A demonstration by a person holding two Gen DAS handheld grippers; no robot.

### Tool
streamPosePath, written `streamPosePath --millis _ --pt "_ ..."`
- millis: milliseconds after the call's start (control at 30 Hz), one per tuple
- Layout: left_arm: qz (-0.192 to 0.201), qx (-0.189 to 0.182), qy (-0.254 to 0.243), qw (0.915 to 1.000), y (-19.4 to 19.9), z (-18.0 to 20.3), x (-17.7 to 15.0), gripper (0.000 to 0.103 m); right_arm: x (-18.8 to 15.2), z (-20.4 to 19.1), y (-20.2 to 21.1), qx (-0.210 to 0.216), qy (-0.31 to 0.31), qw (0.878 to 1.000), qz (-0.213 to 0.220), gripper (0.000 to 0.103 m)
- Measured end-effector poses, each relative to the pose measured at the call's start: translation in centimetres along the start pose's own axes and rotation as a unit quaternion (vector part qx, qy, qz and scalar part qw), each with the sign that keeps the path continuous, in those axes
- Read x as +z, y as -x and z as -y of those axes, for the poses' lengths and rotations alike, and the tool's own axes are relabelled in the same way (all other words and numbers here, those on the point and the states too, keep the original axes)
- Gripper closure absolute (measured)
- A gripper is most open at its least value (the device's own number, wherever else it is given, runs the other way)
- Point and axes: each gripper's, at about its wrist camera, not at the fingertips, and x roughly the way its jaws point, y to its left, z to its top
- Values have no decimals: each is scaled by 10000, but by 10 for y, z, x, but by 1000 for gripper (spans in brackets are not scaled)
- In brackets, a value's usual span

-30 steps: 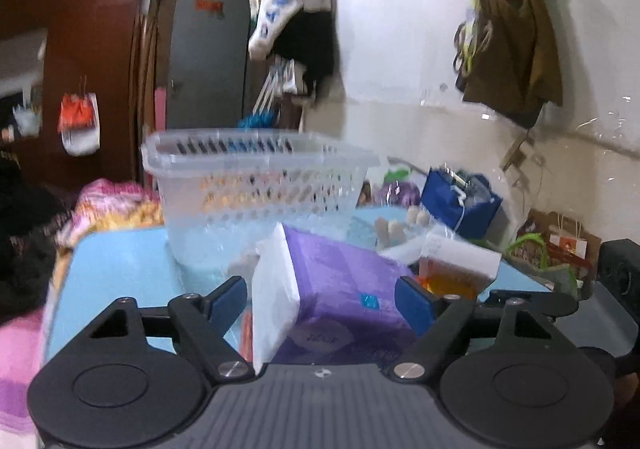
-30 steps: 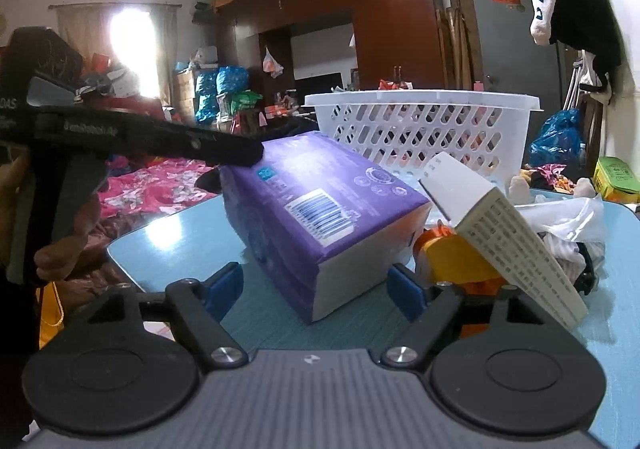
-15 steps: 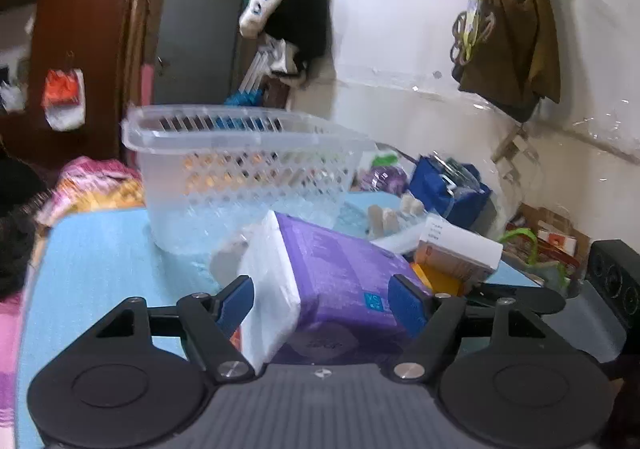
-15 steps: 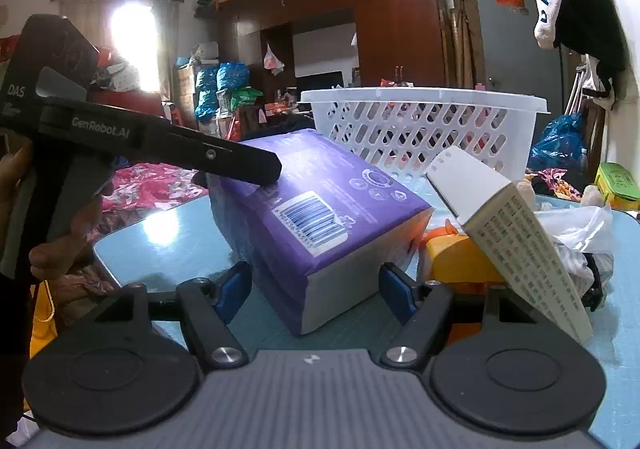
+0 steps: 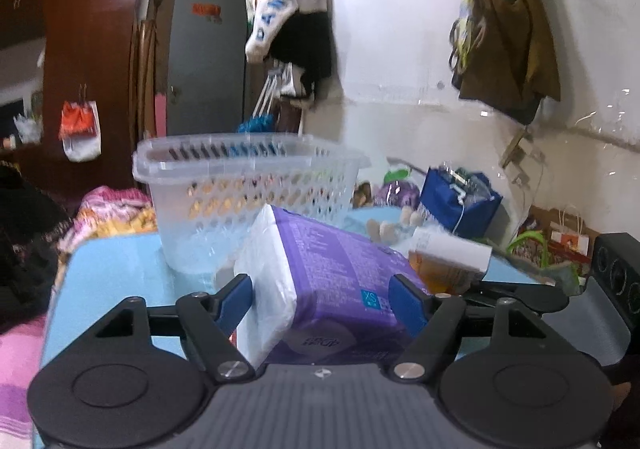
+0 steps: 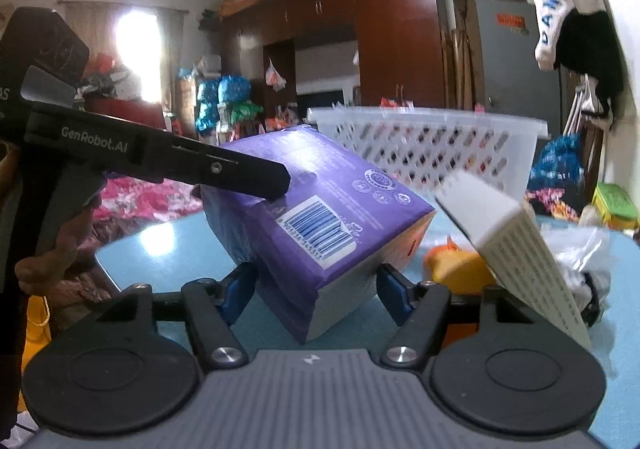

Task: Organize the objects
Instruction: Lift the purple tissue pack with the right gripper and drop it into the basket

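Note:
A purple and white soft pack is held by both grippers, tilted, above the blue table. My left gripper is shut on one end of it. My right gripper is shut on its other end, where the barcode side of the pack shows. The left gripper's arm lies across the pack's top in the right wrist view. A white plastic basket stands just behind the pack; it also shows in the right wrist view.
A white box with print leans on an orange item right of the pack. A blue bag and small toys sit further back by the wall. A dark speaker stands at the right.
Both grippers have closed further onto the purple pack and lifted it, so it now sits tilted and higher in front of the basket.

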Motion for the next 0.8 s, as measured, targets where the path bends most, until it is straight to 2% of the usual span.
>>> streamPosePath --millis 200,400,600,800 --pt "675 90 -307 9972 41 21 28 25 36 -12 29 -108 517 9969 591 33" --pt "1190 244 -769 9896 50 46 86 25 98 -1 36 -347 1048 9897 912 33" --pt "1292 271 -763 9883 20 45 145 25 149 25 11 -569 1368 9861 755 34" --pt "1055 157 -401 9935 -43 17 171 25 164 61 -40 -582 1408 9881 224 34"
